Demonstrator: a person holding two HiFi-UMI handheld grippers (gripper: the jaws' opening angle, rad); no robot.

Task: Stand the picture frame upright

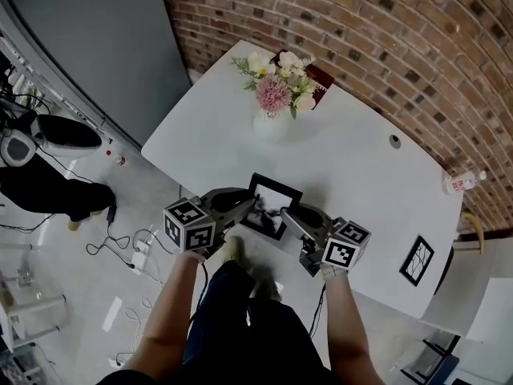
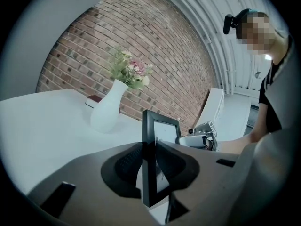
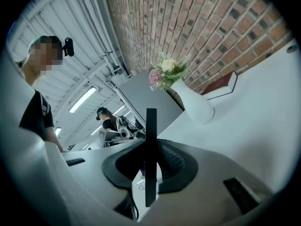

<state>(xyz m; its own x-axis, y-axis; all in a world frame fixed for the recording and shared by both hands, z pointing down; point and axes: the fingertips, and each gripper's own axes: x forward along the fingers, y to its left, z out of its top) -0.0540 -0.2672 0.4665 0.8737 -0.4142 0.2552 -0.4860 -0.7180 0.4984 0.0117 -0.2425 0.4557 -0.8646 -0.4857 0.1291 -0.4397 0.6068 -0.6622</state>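
A black picture frame (image 1: 271, 207) with a pale picture is held at the near edge of the white table (image 1: 361, 175). My left gripper (image 1: 250, 207) is shut on the frame's left side and my right gripper (image 1: 287, 213) is shut on its right side. In the left gripper view the frame (image 2: 151, 149) stands edge-on between the dark pads (image 2: 127, 166), with the right gripper (image 2: 200, 138) beyond it. From the right gripper view only the frame's thin black edge (image 3: 150, 145) shows, pressed between the pads (image 3: 171, 166).
A white vase of flowers (image 1: 271, 123) stands at the table's far side, with a dark red book (image 1: 319, 76) behind it. A second small black frame (image 1: 417, 259) lies at the right corner. A bottle (image 1: 463, 181) lies by the brick wall. Cables trail on the floor to the left.
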